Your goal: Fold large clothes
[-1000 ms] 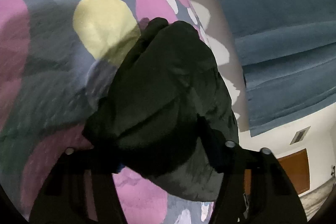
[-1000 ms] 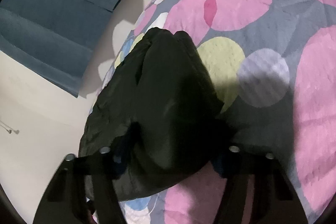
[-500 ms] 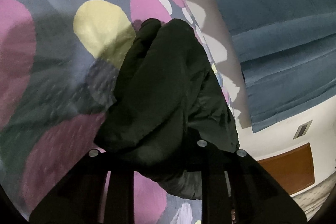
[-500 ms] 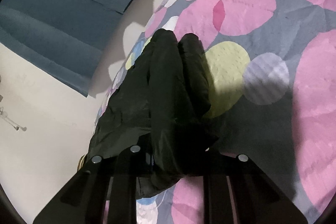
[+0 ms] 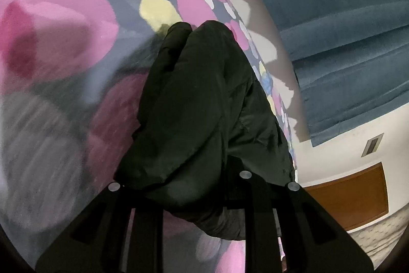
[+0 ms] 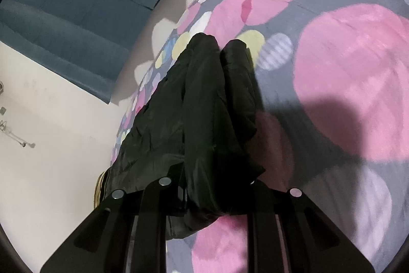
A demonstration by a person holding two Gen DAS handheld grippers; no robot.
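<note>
The left tool [image 5: 179, 186] is now clamped nearly closed on the bunched black garment [image 5: 204, 106], where a second ago its fingers were spread wide around the cloth. The right tool [image 6: 207, 186] is likewise drawn in tight on the same garment [image 6: 204, 119], which hangs ahead of both tools, lifted above the spotted rug [image 6: 345, 94]. A secure two-point hold is thus judged gained, ready for carrying over into a fold.

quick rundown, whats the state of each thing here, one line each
left claw: shut on garment
right claw: shut on garment
garment: black, bunched into folds, lifted, far end trails down to the rug
rug: spread flat, dotted pattern, shadowed under the garment
sofa: blue, beyond the rug's edge, nothing on the part in view
</note>
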